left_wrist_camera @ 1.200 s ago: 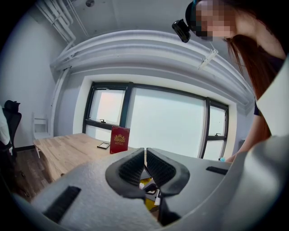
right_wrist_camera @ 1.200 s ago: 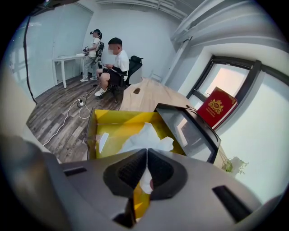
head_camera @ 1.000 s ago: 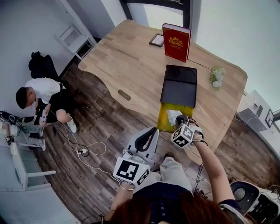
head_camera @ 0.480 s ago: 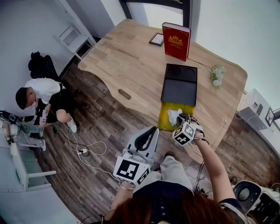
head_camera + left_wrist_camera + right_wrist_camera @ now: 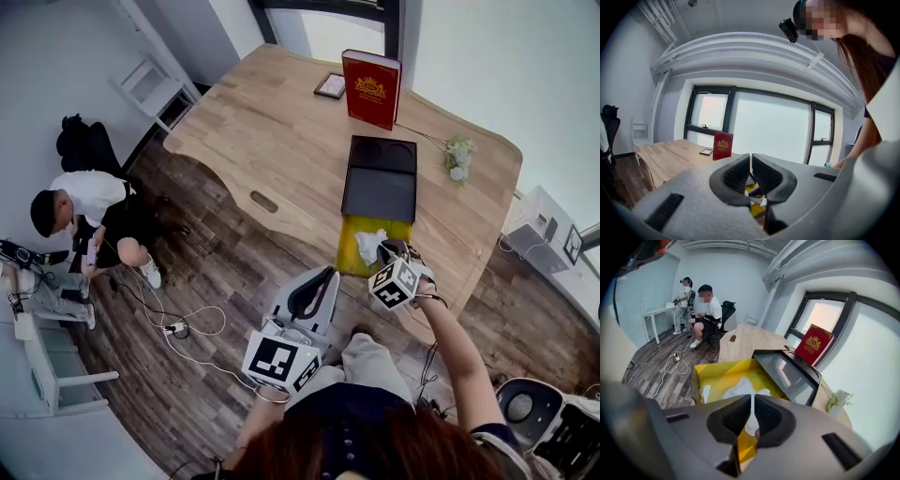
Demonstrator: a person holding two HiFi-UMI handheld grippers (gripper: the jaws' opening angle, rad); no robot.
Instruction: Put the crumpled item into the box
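- Crumpled item (image 5: 368, 246) and box (image 5: 351, 261) are carried by one wooden desk (image 5: 281, 122), the largest thing seen.
- One black tray (image 5: 380, 178) is laid flat mid-desk, its near edge against the box.
- The one yellow box is set open at the desk's near edge.
- Two grippers are seen, each fitted with one cube of black-and-white square markers. The left gripper (image 5: 750, 161) is held off the desk, jaws pressed together on nothing. The right gripper (image 5: 753, 401) is held just above the box, jaws likewise closed and empty.
- One red book (image 5: 371, 89) is stood upright at the far side. A gold emblem is printed on it, but its writing cannot be read.
- The one white crumpled item is found inside the box.
- One flower sprig (image 5: 457, 159) and one small frame (image 5: 330, 85) are laid on the desk.
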